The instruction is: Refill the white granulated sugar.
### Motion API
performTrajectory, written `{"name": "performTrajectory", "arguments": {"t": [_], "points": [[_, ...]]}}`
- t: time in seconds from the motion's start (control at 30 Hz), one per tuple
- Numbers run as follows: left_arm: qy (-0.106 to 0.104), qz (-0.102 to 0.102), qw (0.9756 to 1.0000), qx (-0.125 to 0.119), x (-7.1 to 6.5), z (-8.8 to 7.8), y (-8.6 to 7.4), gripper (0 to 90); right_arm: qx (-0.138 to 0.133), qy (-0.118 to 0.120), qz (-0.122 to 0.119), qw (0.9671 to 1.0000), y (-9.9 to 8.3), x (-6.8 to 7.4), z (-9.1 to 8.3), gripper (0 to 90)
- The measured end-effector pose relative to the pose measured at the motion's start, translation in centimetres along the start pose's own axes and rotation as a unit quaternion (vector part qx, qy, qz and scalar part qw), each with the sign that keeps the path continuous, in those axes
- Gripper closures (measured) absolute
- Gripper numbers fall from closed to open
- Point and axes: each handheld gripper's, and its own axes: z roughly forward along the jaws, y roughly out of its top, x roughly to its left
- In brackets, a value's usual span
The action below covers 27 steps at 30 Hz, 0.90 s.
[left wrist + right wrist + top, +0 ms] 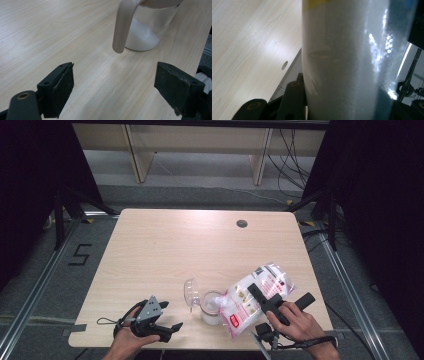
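Note:
A clear plastic jug (pixel 212 309) with white powder in its bottom stands near the table's front edge, its lid (pixel 191 292) flipped open to the left. A clear bag of white granules (pixel 257 295) with red print lies tilted, its lower end at the jug's mouth. My right gripper (pixel 263 296) is shut on the bag's middle. In the right gripper view the bag (pixel 347 62) sits between the jaws, beside one black finger (pixel 295 97). My left gripper (pixel 169 317) rests low at the front left, open and holding nothing. In the left gripper view it (pixel 117 87) faces the jug's handle (pixel 123 25).
The wooden table (pixel 165 250) has free room across its back and left parts. A round cable hole (pixel 242 223) sits near the far edge. Dark curtains flank both sides, and wooden furniture legs and cables lie on the floor beyond.

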Motion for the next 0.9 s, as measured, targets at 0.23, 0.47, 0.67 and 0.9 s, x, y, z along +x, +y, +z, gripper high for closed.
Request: {"name": "performTrajectory", "arguments": {"t": [0.23, 0.47, 0.67, 0.9], "points": [[-0.002, 0.0, 1.0, 0.0, 0.03, 0.01, 0.0, 15.5, 0.001, 0.001, 0.001, 1.0, -0.02, 0.02, 0.0, 67.4], [0.0, -0.001, 1.0, -0.002, 0.01, 0.06, -0.02, 15.6, 0.0, 0.001, 0.0, 1.0, -0.08, -0.09, -0.02, 67.5], [0.003, 0.003, 1.0, 0.004, 0.03, -0.04, 0.01, 15.6, 0.001, 0.001, -0.002, 1.0, -0.12, -0.1, -0.05, 67.5], [0.002, 0.0, 1.0, 0.001, 0.04, 0.04, -0.01, 15.6, 0.001, 0.002, -0.002, 1.0, -0.04, -0.11, -0.05, 67.6]]}}
